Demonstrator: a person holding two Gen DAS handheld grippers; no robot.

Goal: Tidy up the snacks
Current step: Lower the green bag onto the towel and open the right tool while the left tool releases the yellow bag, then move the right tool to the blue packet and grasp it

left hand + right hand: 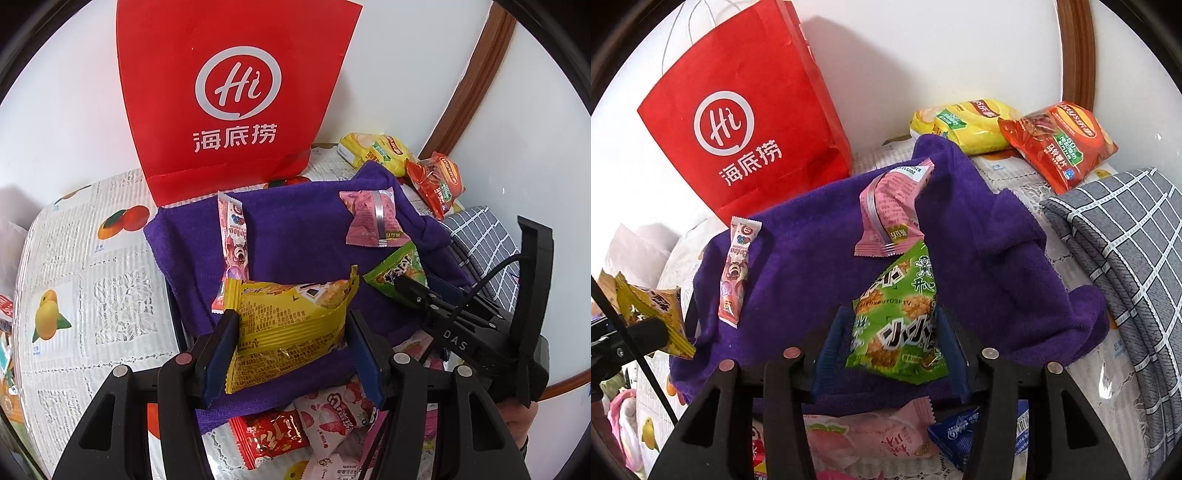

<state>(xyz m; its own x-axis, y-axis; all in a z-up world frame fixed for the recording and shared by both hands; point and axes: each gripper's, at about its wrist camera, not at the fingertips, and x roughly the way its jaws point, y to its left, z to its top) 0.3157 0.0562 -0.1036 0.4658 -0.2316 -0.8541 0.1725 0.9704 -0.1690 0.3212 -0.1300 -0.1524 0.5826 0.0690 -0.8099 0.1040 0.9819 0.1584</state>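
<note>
Left gripper [291, 345]: jaws clamped on yellow snack packet [291, 325], above purple towel [295, 236] | right gripper [894, 349]: jaws grasping green snack packet [899, 325] above towel | on towel: pink packet [890, 218], strawberry stick packet [737, 273] | far: red paper bag [229, 92]
</note>
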